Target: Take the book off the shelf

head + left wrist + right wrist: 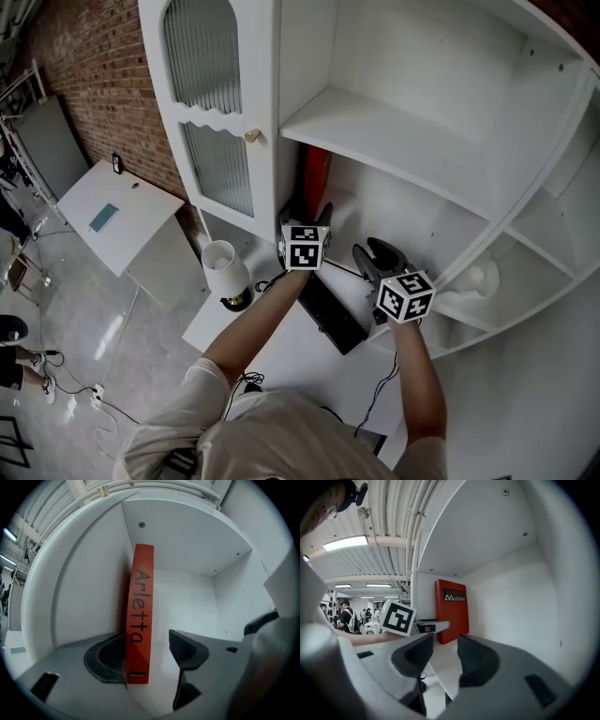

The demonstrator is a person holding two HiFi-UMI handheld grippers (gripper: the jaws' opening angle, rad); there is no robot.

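A red book (140, 611) stands upright on its end at the left of a white shelf compartment (187, 597), close to the side wall, its spine facing out. My left gripper (147, 651) is open around the spine: the left pad is close against the book, while the right pad (185, 648) stands clear of it. In the head view the left gripper (314, 217) reaches into the compartment at the book (314, 178). My right gripper (445, 656) is open and empty, to the right of the book (452, 609) and short of it, hovering (378, 253) at the shelf front.
A shelf board (394, 141) runs just above the book's compartment. A cabinet door with ribbed glass (211, 112) stands to the left. A white lamp (225, 272) and a flat black object (330, 317) sit on the white surface below. A white ornament (478, 278) stands on the right shelf.
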